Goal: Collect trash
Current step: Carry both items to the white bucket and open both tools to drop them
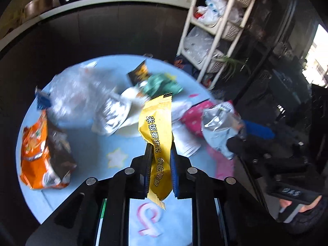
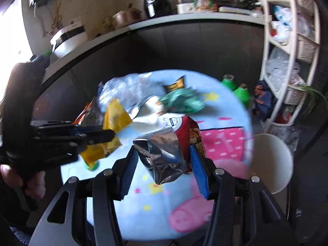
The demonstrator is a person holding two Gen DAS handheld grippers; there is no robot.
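Observation:
My left gripper (image 1: pixel 160 153) is shut on a long yellow snack wrapper (image 1: pixel 156 129) and holds it above the round blue table (image 1: pixel 86 153); the same gripper (image 2: pixel 106 137) and wrapper (image 2: pixel 114 119) show at the left of the right wrist view. My right gripper (image 2: pixel 162 160) is shut on a crumpled red and silver chip bag (image 2: pixel 164 153), held above the table (image 2: pixel 143 205); that bag also shows in the left wrist view (image 1: pixel 219 127). On the table lie an orange bag (image 1: pixel 37 153), a clear plastic bag (image 1: pixel 78 94), a green wrapper (image 1: pixel 162 84) and white wrappers (image 1: pixel 114 114).
A white shelf rack (image 1: pixel 215 30) with plastic bags stands right of the table. A dark counter (image 2: pixel 164 41) with kitchen appliances runs behind it. A white chair (image 2: pixel 270 160) stands at the table's right. Two green bottles (image 2: pixel 237 88) are at the table's far right edge.

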